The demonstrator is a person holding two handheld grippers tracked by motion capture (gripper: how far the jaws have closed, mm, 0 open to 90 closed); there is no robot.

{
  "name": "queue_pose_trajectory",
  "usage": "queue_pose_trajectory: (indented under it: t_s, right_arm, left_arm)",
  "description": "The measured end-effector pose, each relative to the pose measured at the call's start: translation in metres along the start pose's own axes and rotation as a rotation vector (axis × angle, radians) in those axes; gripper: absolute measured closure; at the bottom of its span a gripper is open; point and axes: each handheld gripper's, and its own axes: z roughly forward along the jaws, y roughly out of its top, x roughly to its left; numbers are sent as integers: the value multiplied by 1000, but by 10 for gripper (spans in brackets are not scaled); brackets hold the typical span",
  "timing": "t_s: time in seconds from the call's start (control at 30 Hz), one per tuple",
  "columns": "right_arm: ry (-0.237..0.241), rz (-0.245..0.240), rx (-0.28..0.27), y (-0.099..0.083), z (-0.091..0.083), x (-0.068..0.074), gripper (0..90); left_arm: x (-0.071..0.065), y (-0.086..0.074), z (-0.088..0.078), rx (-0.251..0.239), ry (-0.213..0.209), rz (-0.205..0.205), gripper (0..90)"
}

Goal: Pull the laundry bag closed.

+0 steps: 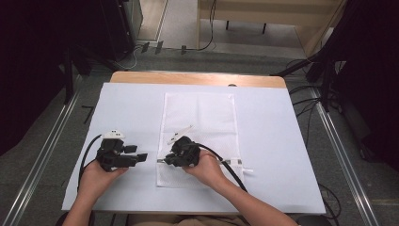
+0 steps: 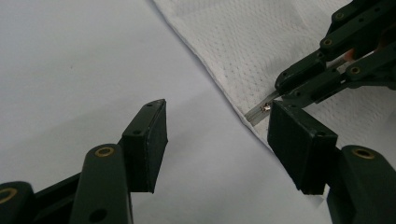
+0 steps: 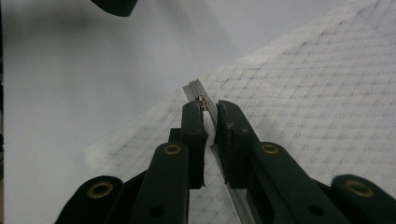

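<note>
Clenched right gripper [image 3: 210,123] fingers [image 3: 194,135] pinch the zipper pull [image 3: 208,127] of the mesh bag [image 1: 197,117]; left gripper [image 2: 215,135] fingers stand released just beside.

mesh laundry bag [image 1: 197,117]: white perforated cloth | zipper [image 3: 201,100]: grey tape, brassy metal slider | gripper [image 3: 210,122]: matt black plastic | counter [image 1: 197,78]: pale wood

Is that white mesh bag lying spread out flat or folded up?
Spread flat: the white mesh bag lies as one smooth rectangle on the white table cover, no folds showing.
</note>
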Motion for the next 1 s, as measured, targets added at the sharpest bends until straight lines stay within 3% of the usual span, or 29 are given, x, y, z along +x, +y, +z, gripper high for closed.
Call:
queue_pose_trajectory:
  t_s: [0.33, 0.57, 0.8, 1.0]
  right_arm:
    - [2, -13, 3, -2, 7, 2, 820]
    - [-22, -65, -1, -2, 6, 8, 858]
    - [-16, -56, -16, -5, 10, 9, 830]
    - [-27, -80, -16, -4, 8, 11, 880]
  left_arm:
    - [-1, 0, 1, 2, 2, 3, 384]
    - [-1, 0, 0, 5, 2, 4, 384]
    - [-2, 0, 1, 3, -5, 17, 391]
    - [-5, 0, 2, 3, -22, 28, 407]
